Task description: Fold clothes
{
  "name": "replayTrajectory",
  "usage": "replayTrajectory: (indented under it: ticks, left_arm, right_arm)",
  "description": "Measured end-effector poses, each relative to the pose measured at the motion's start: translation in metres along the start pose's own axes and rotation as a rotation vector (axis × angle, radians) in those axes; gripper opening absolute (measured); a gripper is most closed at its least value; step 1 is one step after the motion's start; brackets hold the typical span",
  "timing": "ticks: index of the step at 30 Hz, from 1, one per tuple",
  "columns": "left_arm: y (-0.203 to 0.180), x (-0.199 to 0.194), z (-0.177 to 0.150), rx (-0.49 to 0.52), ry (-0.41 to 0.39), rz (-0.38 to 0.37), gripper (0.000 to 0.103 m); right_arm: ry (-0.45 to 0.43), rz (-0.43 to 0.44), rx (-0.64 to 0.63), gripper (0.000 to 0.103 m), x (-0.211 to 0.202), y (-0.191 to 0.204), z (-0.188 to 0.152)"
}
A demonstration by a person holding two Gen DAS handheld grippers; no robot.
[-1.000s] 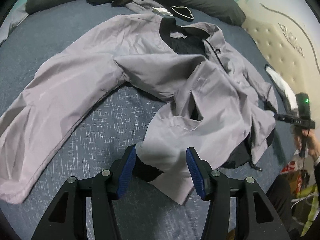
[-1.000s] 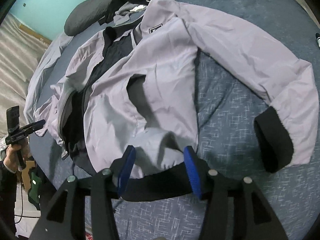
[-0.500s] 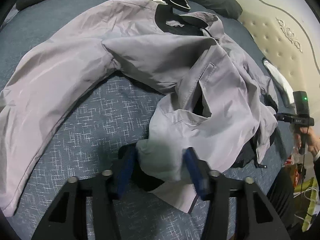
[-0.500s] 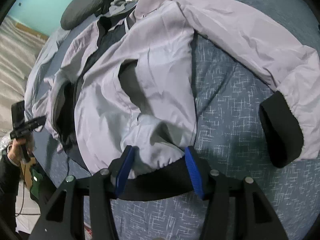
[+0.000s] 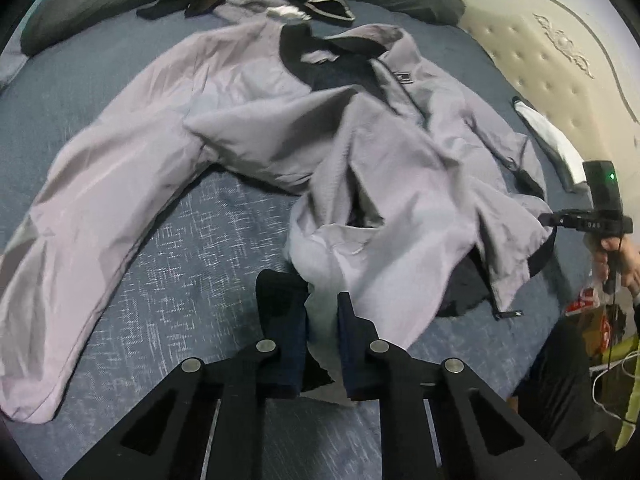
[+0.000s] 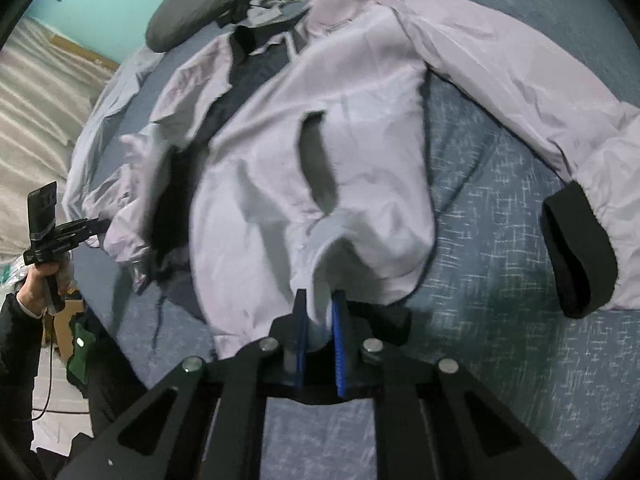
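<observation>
both tongs now clamped on jacket [image 5: 320,152] hem, left tongs [image 5: 322,312], right tongs [image 6: 319,308], open before

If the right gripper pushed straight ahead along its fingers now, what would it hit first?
The right gripper is already shut on the grey jacket; pushing on would bunch the jacket's front panel up toward its open pocket slit, probably.
</observation>
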State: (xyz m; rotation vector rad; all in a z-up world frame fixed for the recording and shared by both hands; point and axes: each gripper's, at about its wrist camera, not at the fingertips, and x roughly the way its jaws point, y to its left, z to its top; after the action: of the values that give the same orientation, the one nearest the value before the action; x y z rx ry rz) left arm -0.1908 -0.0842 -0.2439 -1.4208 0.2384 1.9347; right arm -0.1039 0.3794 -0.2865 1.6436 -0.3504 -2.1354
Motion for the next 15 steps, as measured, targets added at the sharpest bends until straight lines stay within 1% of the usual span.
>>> replayTrajectory:
  ticks: [4,8,15]
  left_arm:
    - [-0.025,-0.031,-0.004,0.017,-0.015,-0.001,0.014]
    - [-0.041,-0.058,-0.011,0.031,-0.019,-0.003,0.014]
    - [-0.07,-0.102,-0.031,0.017,-0.056,-0.055,0.013]
  right_arm:
    - [-0.028,0.052,-0.024,0.01,-0.024,0.025,-0.003]
    - [-0.065,0.088,-0.034,0.009,-0.049,0.054,-0.011]
    - [-0.129,0.151,-0.041,0.009,-0.1,0.089,-0.02]
